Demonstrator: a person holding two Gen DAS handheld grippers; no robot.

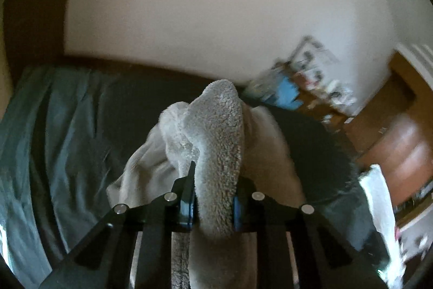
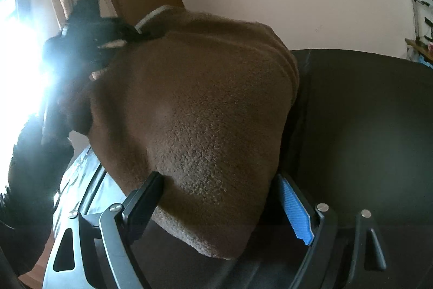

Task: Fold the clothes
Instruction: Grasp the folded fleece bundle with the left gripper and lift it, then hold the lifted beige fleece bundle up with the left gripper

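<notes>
My left gripper [image 1: 213, 197] clamps the fleece garment [image 1: 216, 142], running far from my jaws (bed [image 1: 59, 126] below), while my right gripper [image 2: 219, 205] gapes around it.

Fuzzy beige fleece garment [image 1: 216, 142], bunched and lifted off the bed, nubby pile, draping in thick folds

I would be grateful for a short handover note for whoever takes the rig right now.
Left claw: shut on a bunched ridge of the fleece garment, lifted above the dark bed.
Right claw: fingers wide apart, fleece filling the gap; real grip unclear.
The garment hangs between both claws, backlit by the window.
Done: garment picked up. Left: lay it flat, fold it, set it down. A white cloth lies at the bed's right edge.
</notes>
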